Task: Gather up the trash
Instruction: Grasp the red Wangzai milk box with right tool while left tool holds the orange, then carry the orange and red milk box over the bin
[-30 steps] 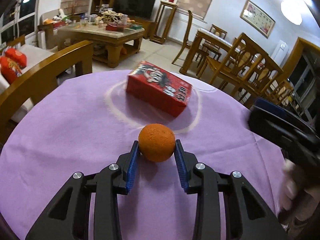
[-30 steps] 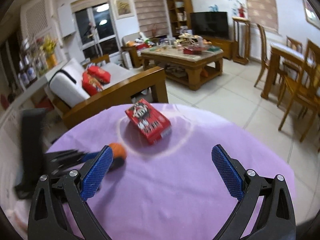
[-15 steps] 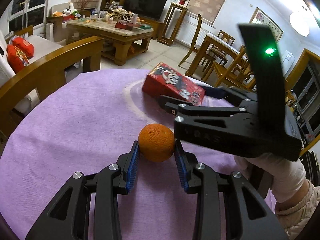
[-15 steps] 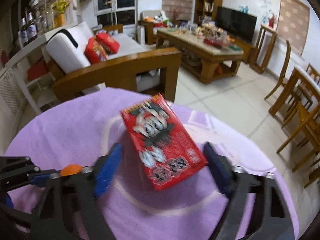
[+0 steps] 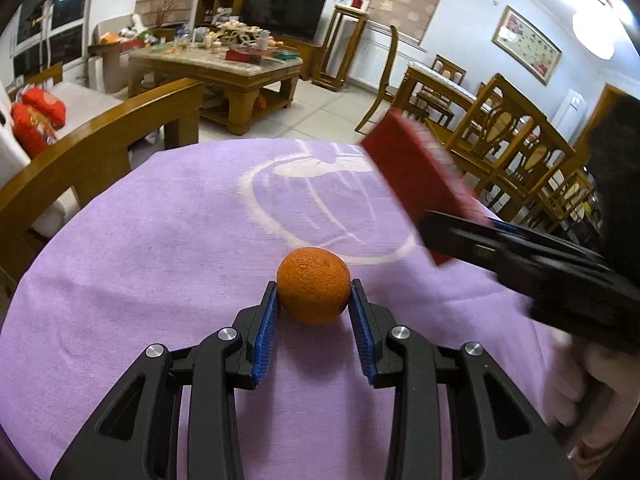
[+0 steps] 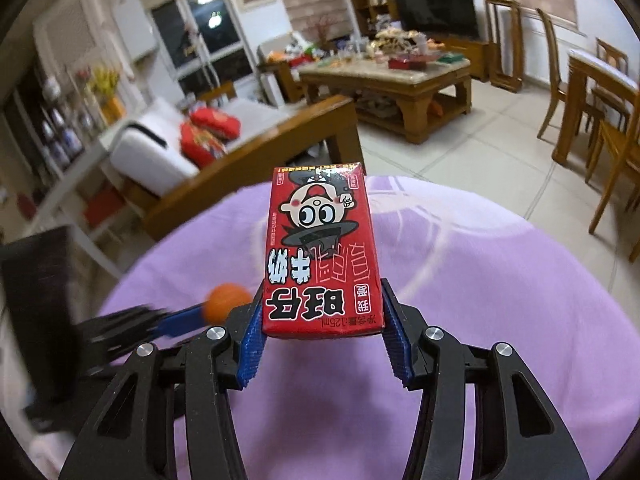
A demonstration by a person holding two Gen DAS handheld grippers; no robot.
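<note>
My left gripper (image 5: 314,300) is shut on an orange (image 5: 313,290) and holds it just above the purple tablecloth (image 5: 160,260). My right gripper (image 6: 322,312) is shut on a red milk carton (image 6: 322,252) and holds it lifted off the cloth. In the left wrist view the carton (image 5: 416,178) is blurred at the right, above the cloth, gripped by the right gripper (image 5: 472,236). In the right wrist view the orange (image 6: 226,302) shows at the left in the left gripper's blue pads (image 6: 180,322).
The round table's far edge (image 5: 248,142) faces a wooden armchair back (image 5: 100,148). Beyond are a cluttered coffee table (image 5: 224,64), wooden dining chairs (image 5: 516,136) at the right, a white sofa with red cushions (image 6: 200,136) and tiled floor.
My right gripper has closed on the red carton and lifted it off the cloth, toward the right. My left gripper keeps the orange in the same grip.
</note>
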